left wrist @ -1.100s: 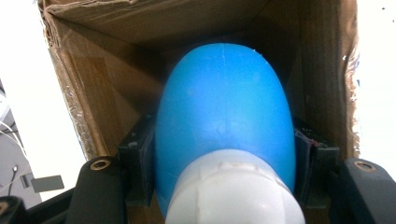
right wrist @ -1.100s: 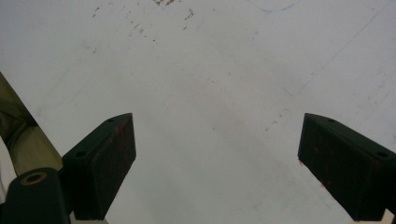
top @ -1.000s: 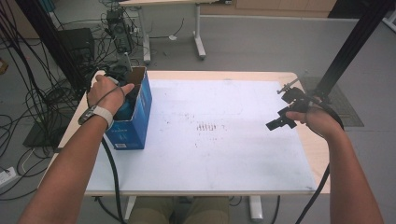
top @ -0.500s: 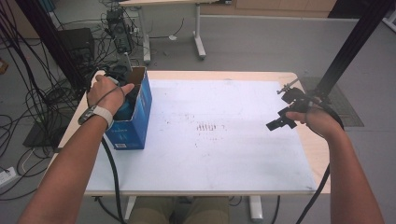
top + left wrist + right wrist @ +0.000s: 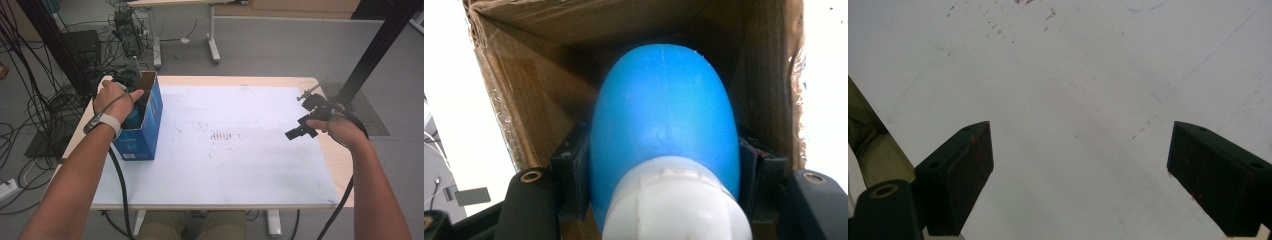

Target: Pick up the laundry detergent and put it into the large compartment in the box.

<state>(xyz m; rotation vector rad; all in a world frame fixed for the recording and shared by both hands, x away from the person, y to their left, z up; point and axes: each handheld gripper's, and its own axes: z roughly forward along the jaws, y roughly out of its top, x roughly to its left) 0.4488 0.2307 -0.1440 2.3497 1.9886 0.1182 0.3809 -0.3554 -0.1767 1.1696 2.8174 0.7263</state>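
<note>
Left tool (image 5: pixel 664 200) grips a blue bottle (image 5: pixel 664 120) inside the cardboard box (image 5: pixel 145 125), left of frame; right tool (image 5: pixel 1080 175) hangs wide open over the worktop (image 5: pixel 240 165).

Nothing has changed since a second ago: your left gripper (image 5: pixel 664 200) is no further into the cardboard box (image 5: pixel 150 125) with the blue bottle (image 5: pixel 664 135). Your right gripper (image 5: pixel 1080 165) hasn't shifted above the tabletop (image 5: pixel 240 165) either.
</note>
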